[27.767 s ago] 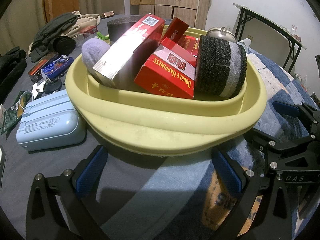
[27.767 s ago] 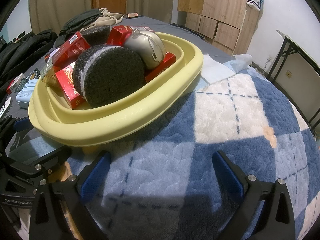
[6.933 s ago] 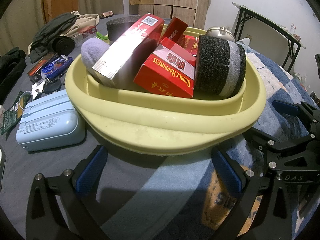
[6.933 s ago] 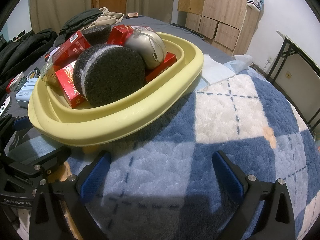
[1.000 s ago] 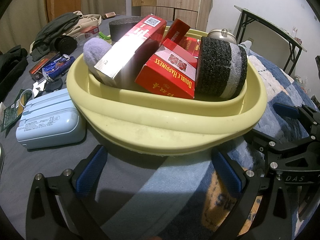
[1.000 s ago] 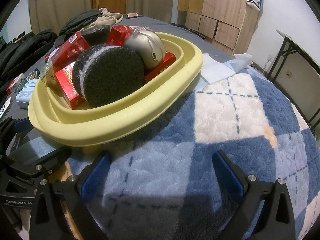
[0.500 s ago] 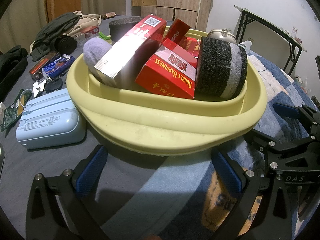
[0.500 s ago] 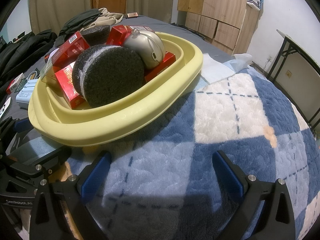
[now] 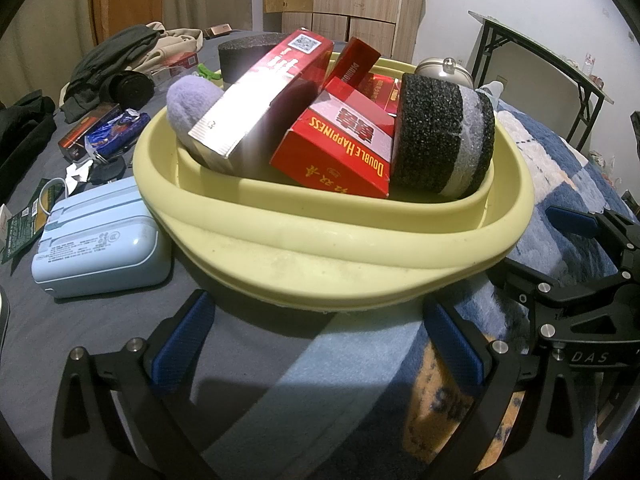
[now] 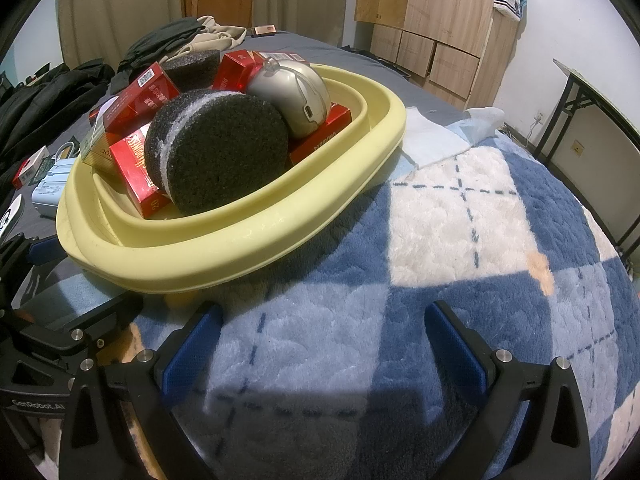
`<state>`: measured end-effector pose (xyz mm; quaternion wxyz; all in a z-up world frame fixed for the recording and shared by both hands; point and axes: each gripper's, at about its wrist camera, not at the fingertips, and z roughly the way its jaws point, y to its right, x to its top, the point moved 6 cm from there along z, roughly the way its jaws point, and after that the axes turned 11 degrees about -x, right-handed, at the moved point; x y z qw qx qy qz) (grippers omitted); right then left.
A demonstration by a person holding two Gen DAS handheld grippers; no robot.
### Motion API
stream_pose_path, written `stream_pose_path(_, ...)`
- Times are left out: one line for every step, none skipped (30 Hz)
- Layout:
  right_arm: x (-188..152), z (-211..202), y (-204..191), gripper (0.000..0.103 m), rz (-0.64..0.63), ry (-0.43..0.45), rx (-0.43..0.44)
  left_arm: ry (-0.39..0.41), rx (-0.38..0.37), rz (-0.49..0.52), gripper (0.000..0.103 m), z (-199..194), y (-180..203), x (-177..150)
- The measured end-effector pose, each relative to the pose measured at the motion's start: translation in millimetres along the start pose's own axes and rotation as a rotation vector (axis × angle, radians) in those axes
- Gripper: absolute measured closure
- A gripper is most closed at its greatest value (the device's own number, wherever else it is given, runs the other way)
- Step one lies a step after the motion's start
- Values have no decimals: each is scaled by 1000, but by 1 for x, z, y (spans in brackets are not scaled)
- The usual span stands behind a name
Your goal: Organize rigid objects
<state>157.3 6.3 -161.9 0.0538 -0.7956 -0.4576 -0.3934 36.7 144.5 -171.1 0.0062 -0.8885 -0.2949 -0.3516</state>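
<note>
**Op:** Behind everything from the left wrist I see wooden cabinets and a pale wall; the surface is a bed, grey sheet on the left, plush blue-and-white blanket on the right. My left gripper hangs low before the yellow basin, jaws spread wide, nothing between the blue pads.

**Obs:** Why is the basin packed like that?

**Op:** I judge it as the collection point. Things lean on each other because it is shallow: the long red-and-silver carton slants against a lilac fuzzy lump, the red "Double Happiness" box tilts on its edge, and the black gritty cylinder with a grey band stands at the right wall. A pale blue hard case lies outside, just beside the rim, with wrappers and dark clothes further left.

**Obs:** And the right wrist?

**Op:** My right gripper hovers over the fleecy blanket, likewise gaping and empty. From here the basin shows a smooth, thick rolled lip. The coarse black cylinder faces me flat-on; a smooth silver rounded gadget rests on red boxes behind it, possibly a mouse, though I can't tell for sure. The left gripper's black frame sits at the lower left.
</note>
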Motion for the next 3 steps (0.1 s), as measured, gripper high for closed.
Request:
stream_pose_path(0,0,0,0,0,0,0,0,0,0,0,0,0,0)
stream_pose_path(0,0,0,0,0,0,0,0,0,0,0,0,0,0)
stream_pose_path(0,0,0,0,0,0,0,-1,-1,-1,0,0,0,0)
